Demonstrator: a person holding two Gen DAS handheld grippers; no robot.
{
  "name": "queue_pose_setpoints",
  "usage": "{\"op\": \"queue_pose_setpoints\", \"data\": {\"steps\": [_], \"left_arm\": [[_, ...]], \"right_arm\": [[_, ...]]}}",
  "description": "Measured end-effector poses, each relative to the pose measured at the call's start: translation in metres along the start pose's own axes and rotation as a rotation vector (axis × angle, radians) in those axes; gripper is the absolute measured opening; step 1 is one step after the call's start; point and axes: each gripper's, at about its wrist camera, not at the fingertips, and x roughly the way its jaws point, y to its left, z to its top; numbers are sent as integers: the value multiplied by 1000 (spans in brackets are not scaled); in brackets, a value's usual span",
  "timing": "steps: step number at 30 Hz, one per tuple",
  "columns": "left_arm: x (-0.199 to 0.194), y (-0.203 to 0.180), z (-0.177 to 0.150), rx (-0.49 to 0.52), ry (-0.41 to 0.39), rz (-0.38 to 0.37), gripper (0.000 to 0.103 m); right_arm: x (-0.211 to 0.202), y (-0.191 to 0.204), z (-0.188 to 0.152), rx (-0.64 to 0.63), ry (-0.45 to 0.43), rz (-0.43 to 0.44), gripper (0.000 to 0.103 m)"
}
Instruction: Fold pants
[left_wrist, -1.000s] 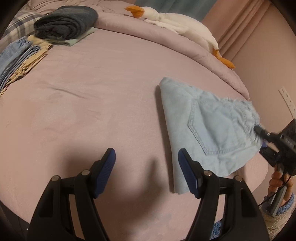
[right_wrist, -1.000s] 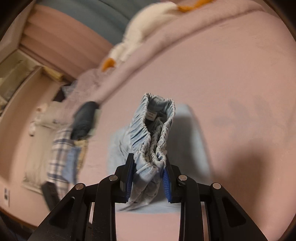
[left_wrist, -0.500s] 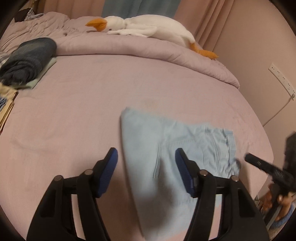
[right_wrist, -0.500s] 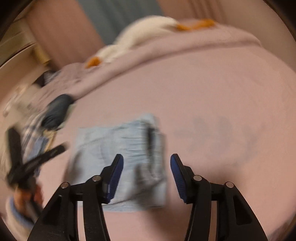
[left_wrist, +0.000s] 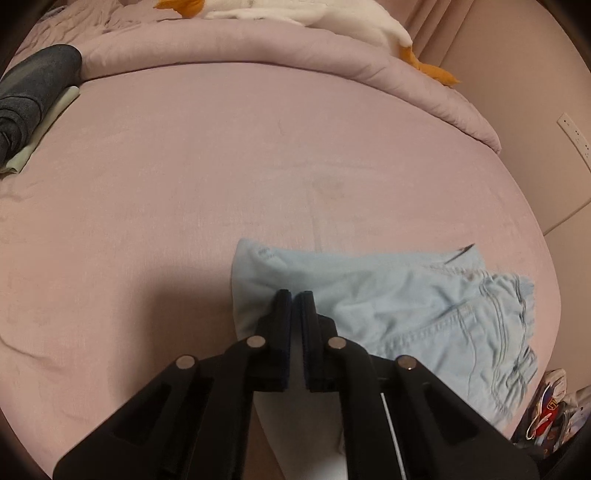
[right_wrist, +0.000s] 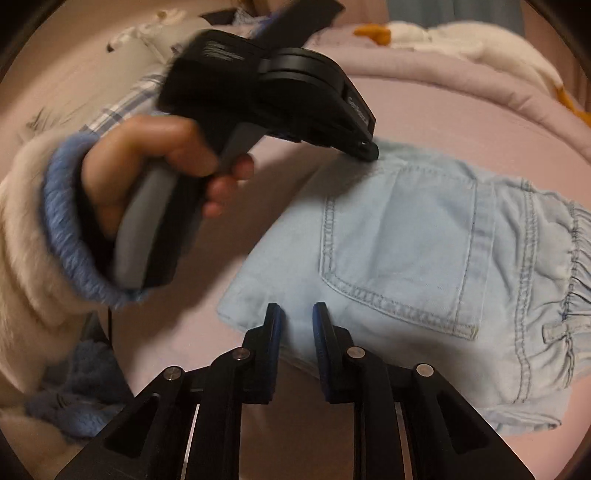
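Your left gripper (left_wrist: 294, 295) is clenched on the pants' (left_wrist: 388, 295) left fold at the bed's (left_wrist: 221, 166) near edge; your right gripper (right_wrist: 298, 314) hovers released. Lifting one-handed risks unfolding.

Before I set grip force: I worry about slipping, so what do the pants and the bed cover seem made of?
The pants look like thin, light-blue denim or chambray, matte: contrast stitching around the patch pocket, gathered elastic waistband. The bed cover looks like a soft, matte pink fabric with a faint nap, possibly brushed microfibre; I can't be sure.

Dim warm light, motion blur
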Motion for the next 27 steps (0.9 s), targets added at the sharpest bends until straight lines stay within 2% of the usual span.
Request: {"op": "queue_pose_setpoints", "data": {"steps": [3,5,7,9,12,15,18,19,21,24,26,27], "left_arm": [[1,10,5,-75,-9,-28,5],[-3,10,4,-98,-15,-31,5],[-12,6,-1,-80,-36,-10,4],[-25,-3,-10,-40,-46,7,11],[-41,-17,-33,16,-55,-30,16],[-54,-30,-66,71,-37,-81,18],[-56,-35,-99,106,-8,-102,18],[-55,-33,-109,92,9,-115,18],[-63,-32,-123,101,-19,-109,23],[-73,-23,-132,46,-9,-132,22],[-80,-15,-139,18,-10,-136,20],[-84,-10,-143,8,-9,-138,23]], "right_arm": [[-16,-9,-1,44,5,58,21],[-34,-20,-1,94,-37,83,21],[-59,-42,-3,135,-109,44,21],[-79,-69,-1,193,-169,-36,23],[-95,-109,-7,304,-203,-139,23],[-88,-135,-18,371,-169,-226,23],[-80,-149,-37,435,-142,-226,23],[-82,-147,-41,438,-139,-248,37],[-85,-146,-41,465,-107,-252,49],[-99,-149,-55,512,-108,-176,51],[-104,-149,-59,537,-119,-141,56],[-106,-151,-60,553,-120,-126,60]]}}
